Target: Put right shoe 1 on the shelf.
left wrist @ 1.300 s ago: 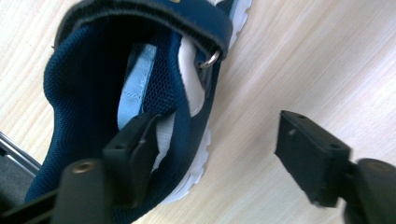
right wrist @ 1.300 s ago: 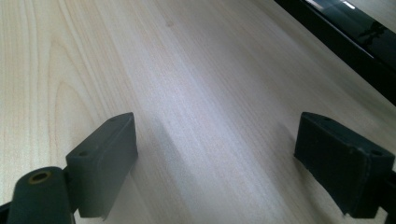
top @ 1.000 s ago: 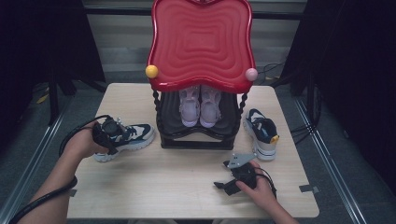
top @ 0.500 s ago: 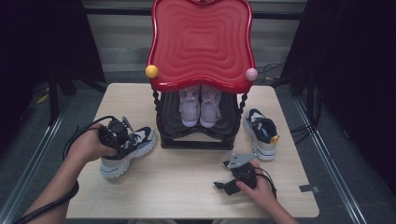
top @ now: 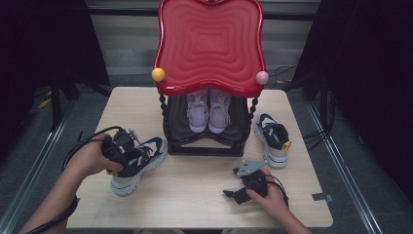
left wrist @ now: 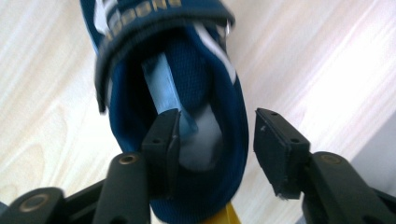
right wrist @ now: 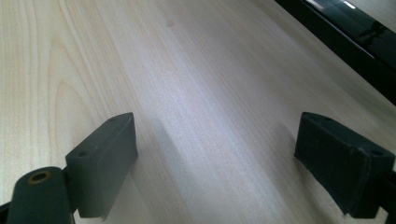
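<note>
Wooden table (top: 195,195) with a red-topped rack (top: 209,44) at its far edge.
Left gripper (top: 119,153) is at the heel of a navy shoe (top: 139,163) beside the rack; its jaws have just been opening, one inside the collar, one outside, not pressing. Right gripper (top: 234,192) rests on bare wood, jaws wide apart, holding nothing.

A pale wooden worktop (top: 195,195) fills the frame's centre, carrying a black shoe rack (top: 207,141) at mid-top, a navy sneaker (top: 139,163) at left, another sneaker (top: 272,139) at right.
</note>
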A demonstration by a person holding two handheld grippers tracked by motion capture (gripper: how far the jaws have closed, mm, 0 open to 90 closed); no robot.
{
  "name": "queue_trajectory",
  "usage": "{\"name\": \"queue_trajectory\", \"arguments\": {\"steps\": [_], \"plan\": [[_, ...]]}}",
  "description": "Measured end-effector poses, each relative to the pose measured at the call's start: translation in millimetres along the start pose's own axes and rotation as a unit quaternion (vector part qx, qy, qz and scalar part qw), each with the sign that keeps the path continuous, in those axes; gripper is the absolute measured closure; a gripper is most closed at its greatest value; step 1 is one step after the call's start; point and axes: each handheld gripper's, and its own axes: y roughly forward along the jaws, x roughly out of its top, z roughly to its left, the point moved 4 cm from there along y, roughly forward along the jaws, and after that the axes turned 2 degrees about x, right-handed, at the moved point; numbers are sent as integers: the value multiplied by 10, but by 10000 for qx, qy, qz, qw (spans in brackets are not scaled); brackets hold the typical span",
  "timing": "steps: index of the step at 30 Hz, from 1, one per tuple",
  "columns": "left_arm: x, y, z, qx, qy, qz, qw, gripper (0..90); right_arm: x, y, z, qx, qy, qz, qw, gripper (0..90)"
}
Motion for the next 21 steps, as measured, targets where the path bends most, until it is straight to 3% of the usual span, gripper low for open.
{"name": "queue_trajectory", "arguments": {"steps": [7, 10, 16, 21], "plan": [[-109, 65, -58, -22, 258, 113, 9996, 487, 0, 0, 0, 0, -1, 0, 10000, 121], [-114, 70, -77, -30, 229, 137, 9996, 506, 0, 0, 0, -1, 0, 1, 10000, 121], [-90, 77, -169, -223, 129, 207, 9995, 683, -1, -1, 5, 7, 29, 13, 10000, 120], [-25, 122, -274, -314, 2, 118, 9994, 672, -1, -1, 3, 5, 15, 11, 10000, 120]]}}
